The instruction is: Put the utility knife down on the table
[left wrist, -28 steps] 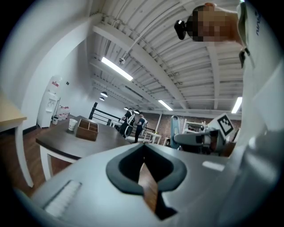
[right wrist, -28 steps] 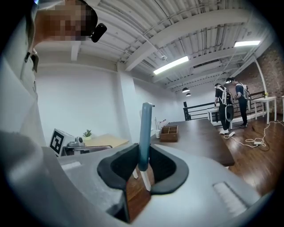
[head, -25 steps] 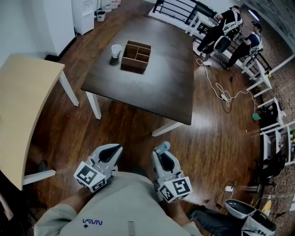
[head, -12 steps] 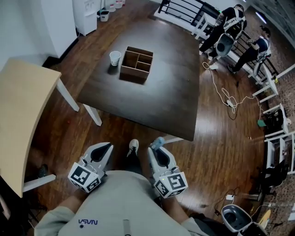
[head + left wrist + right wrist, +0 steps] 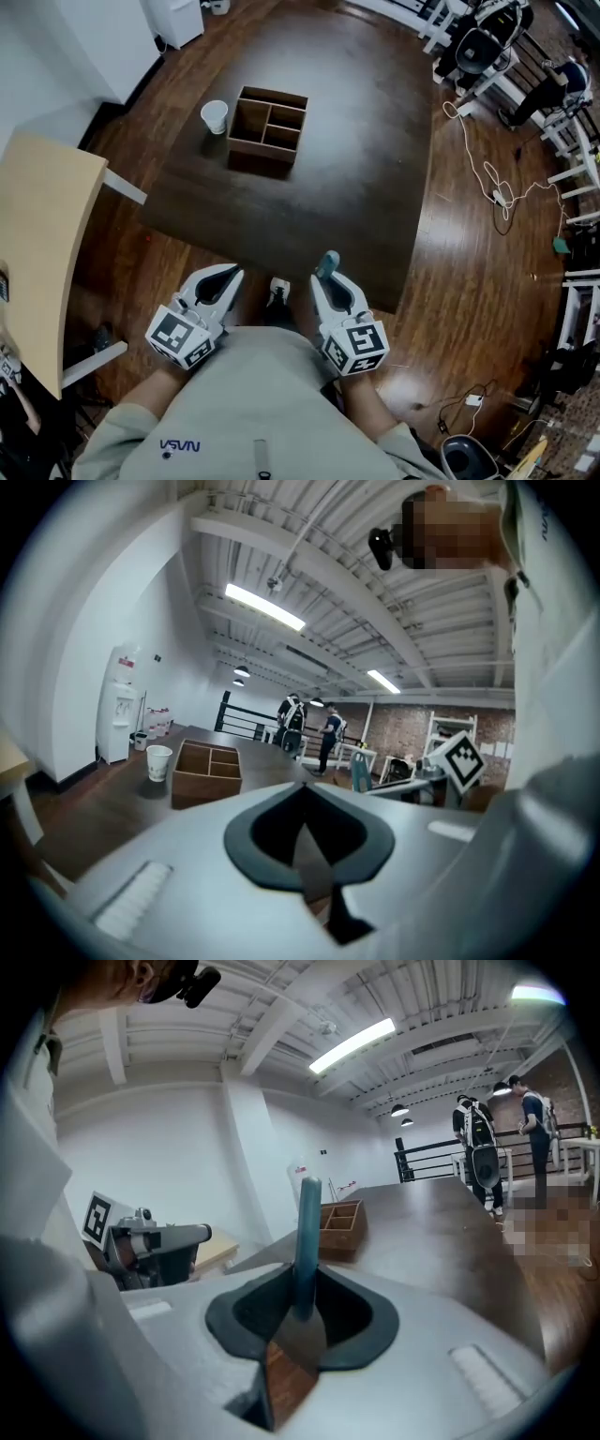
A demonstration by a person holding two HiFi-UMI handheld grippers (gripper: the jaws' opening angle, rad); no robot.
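A teal utility knife stands upright between the jaws of my right gripper, which is shut on it; in the right gripper view the knife rises out of the jaw gap. My left gripper is beside it at the left, jaw tips together and nothing between them. Both grippers hover at the near edge of the dark wooden table. In the left gripper view the table stretches ahead, with the knife at the right.
A wooden divided box and a white paper cup stand on the far left part of the table. A light wood table is at the left. Cables trail over the floor at the right, near chairs and people.
The table has come much closer. Both grippers have moved forward from over the floor to the table's near edge. The knife stays held in the right gripper.
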